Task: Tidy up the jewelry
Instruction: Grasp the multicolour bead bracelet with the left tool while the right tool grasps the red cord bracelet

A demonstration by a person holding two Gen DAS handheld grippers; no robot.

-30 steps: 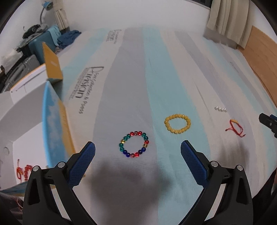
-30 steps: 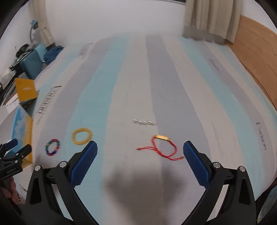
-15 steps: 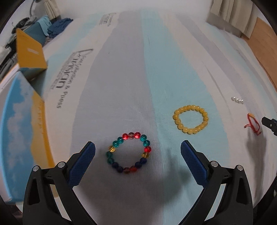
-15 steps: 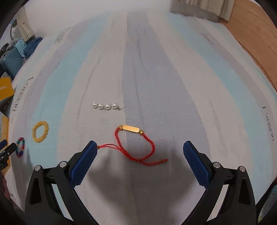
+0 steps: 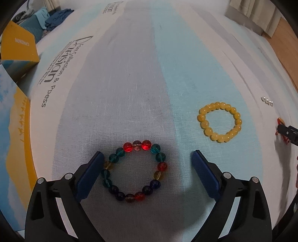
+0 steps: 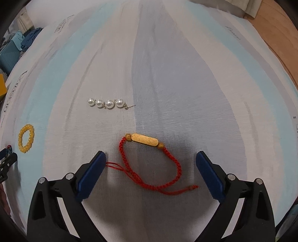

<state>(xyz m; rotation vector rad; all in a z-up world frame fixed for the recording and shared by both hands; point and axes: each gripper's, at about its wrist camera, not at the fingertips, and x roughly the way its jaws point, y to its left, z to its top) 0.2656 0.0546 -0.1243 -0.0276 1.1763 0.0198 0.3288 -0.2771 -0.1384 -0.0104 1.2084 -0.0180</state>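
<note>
a bed-sized spread of striped cloth (image 5: 130, 89), in bands of grey, pale blue and white with dark printed lettering along one white band, fills both wrist views. the left gripper (image 5: 147, 167) points steeply down at it, jaws wide and just easing inward, blue pads either side of a multicoloured bead bracelet (image 5: 134, 170) that lies flat on a grey band; the left pad overlaps the ring's edge at 9 o'clock, though contact cannot be told, and the right pad stands clear, so nothing is held. at 2 o'clock from that ring, apart from it, a yellow bead bracelet (image 5: 219, 122) rests on the pale blue band. the right gripper (image 6: 150, 165) also hangs over the cloth with its jaws spread wide and nothing gripped, framing a red cord bracelet (image 6: 149, 165) with a gold bar at its 12 o'clock; one loose red tail runs under the left pad at 9 o'clock. at 11 o'clock from the cord bracelet, a short string of four pearls (image 6: 105, 103) lies across a white band. a yellow and blue box (image 5: 16, 130) sits at the cloth's 9 o'clock edge in the left view, with blue clothes (image 5: 55, 15) heaped at 11 o'clock. curtains (image 5: 255, 14) and a wooden floor (image 6: 275, 31) close the room at 1 o'clock.
</note>
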